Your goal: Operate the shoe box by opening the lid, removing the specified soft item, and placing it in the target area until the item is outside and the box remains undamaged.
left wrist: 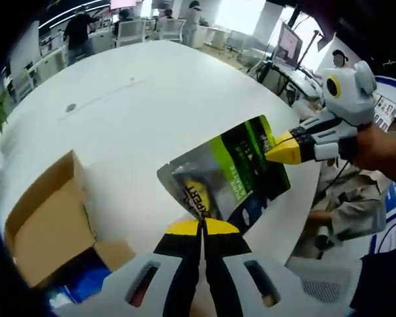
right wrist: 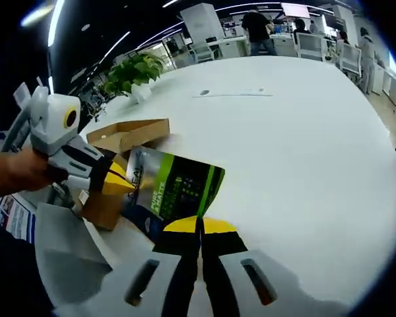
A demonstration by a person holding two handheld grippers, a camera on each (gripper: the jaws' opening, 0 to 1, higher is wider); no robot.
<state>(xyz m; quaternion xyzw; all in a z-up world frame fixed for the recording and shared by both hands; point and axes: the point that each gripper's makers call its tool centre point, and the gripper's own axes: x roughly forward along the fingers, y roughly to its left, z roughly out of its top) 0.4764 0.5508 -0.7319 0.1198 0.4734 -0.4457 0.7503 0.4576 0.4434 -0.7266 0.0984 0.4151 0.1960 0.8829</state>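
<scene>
A soft pouch, silver, green and black, hangs over the white table, stretched between both grippers. My left gripper is shut on its near edge. The right gripper reaches in from the right and pinches the far corner. In the right gripper view the pouch sits just beyond my right gripper, which is shut on its bottom edge, while the left gripper grips its left side. The open cardboard shoe box lies at the lower left with flaps up and something blue inside; the box also appears behind the pouch.
The table stretches wide and bare beyond the pouch, with a small grey disc set in it. A potted plant stands at its edge. A seated person is close to the table's right rim; chairs and people are at the far end.
</scene>
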